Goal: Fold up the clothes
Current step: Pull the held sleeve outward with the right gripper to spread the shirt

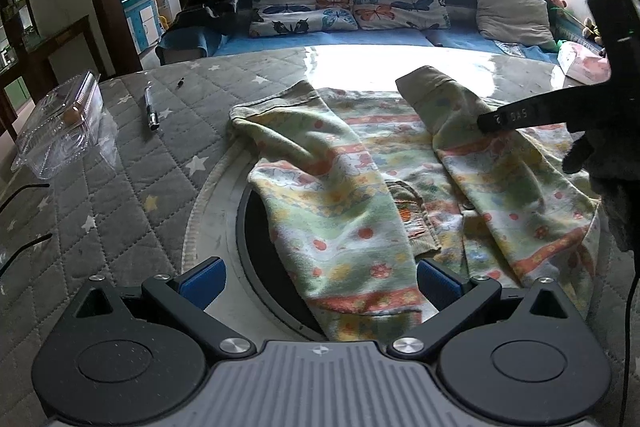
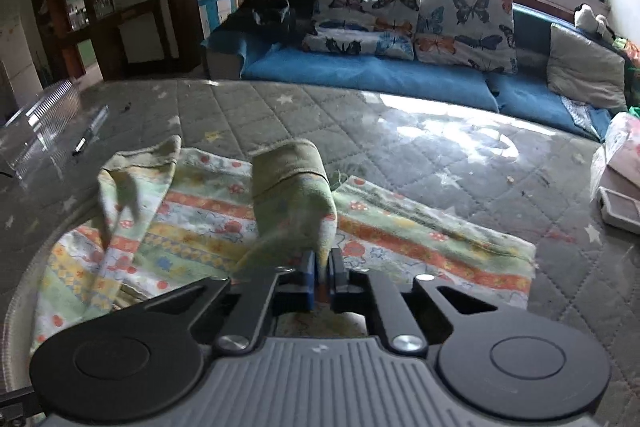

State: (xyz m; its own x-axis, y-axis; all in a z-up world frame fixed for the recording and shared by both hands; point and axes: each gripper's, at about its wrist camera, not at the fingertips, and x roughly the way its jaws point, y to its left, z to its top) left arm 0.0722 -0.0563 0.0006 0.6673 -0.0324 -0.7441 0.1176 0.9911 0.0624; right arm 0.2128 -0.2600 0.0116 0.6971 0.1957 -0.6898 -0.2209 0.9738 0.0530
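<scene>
Two sleeves of the garment are already turned inward over its body, so I judge the folding to be in an early-to-middle stage: the sleeves are brought in, but the body is not yet folded in half and nothing is stacked. The left sleeve lies across the front. The right sleeve is lifted and stands up like a small tent.

The garment is a soft, worn child's top with pale green, orange and yellow bands and small flowers. Its cuffs are plain olive, and a small pocket shows in the middle. It lies near the front edge of the table, which carries a grey quilted cover with stars, and it partly covers a dark round opening there.

The right gripper has its blue pads pressed together on the right sleeve. The left gripper is spread wide and holds nothing; it hovers over the left sleeve.

A clear plastic box and a pen lie toward the left edge of the table.
</scene>
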